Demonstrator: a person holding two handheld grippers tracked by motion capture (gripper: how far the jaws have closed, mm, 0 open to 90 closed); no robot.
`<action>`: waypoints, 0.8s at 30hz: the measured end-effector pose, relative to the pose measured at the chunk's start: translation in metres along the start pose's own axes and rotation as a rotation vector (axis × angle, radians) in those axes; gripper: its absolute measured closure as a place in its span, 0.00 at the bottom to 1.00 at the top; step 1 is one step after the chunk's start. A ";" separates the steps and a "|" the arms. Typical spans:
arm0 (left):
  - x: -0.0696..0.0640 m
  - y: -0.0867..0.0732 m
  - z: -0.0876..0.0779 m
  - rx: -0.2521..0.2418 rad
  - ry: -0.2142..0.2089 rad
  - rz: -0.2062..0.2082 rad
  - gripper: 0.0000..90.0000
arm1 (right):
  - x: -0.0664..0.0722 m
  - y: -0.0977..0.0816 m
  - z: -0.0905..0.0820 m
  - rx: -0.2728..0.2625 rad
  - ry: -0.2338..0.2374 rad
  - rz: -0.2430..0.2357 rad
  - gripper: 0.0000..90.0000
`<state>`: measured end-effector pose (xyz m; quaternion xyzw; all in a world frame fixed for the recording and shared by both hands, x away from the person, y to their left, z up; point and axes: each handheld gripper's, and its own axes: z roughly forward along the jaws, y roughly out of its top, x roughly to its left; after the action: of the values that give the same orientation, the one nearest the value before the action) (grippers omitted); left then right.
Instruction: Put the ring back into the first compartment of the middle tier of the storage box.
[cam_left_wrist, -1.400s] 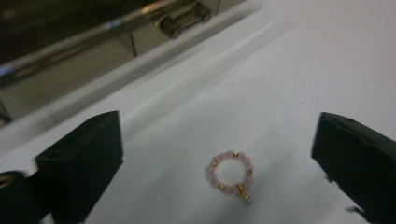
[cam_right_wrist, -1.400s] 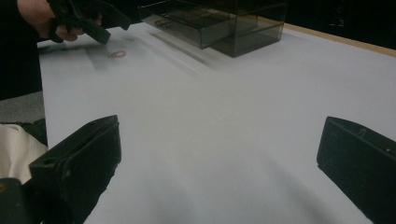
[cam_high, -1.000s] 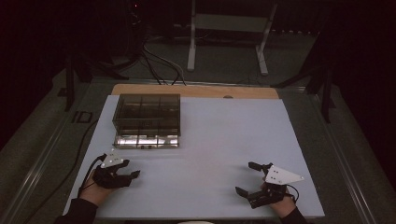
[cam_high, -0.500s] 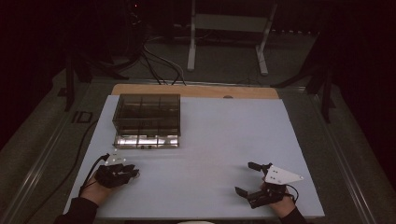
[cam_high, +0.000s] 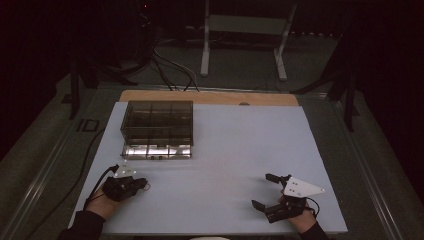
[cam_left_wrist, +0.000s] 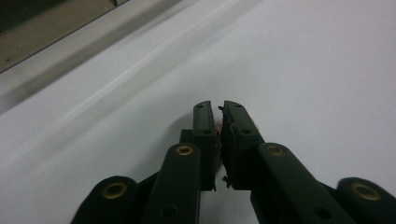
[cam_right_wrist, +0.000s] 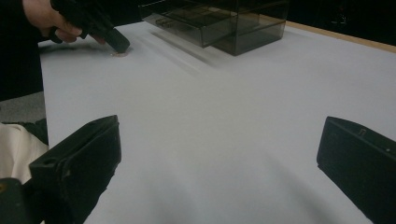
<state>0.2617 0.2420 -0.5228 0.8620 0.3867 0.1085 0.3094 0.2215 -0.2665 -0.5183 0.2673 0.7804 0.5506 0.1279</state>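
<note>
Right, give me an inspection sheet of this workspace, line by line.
Surface: white table top, wooden strip along the far edge.
Job's things: dark see-through drawer box at far left, a lower drawer pulled out.
Clutter: nothing seen.
Grippers: left gripper tipped down onto the table, jaws almost closed, something tiny and pinkish at the tips, too small to name; right gripper wide open, holding nothing.
Cables: one trails off the table's left edge; more on the floor.
Surroundings: dark room, white stand legs behind.

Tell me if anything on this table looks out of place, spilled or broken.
Nothing looks spilled or broken. The smoky drawer box sits square on the white table with its bottom drawer pulled out. The one oddity: a tiny pinkish thing at the tips of the left gripper, too small to identify.
</note>
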 end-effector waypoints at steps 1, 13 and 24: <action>0.000 0.000 0.000 0.001 0.003 0.002 0.97 | 0.000 0.000 0.000 0.000 0.000 0.001 0.00; -0.004 0.002 0.000 0.016 0.020 0.030 1.00 | 0.000 0.000 0.000 0.003 -0.010 -0.005 0.00; -0.008 0.006 -0.001 0.027 0.020 0.030 1.00 | 0.000 0.000 -0.001 0.002 -0.014 -0.007 0.00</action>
<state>0.2594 0.2340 -0.5176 0.8706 0.3782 0.1166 0.2923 0.2211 -0.2668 -0.5176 0.2683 0.7811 0.5474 0.1351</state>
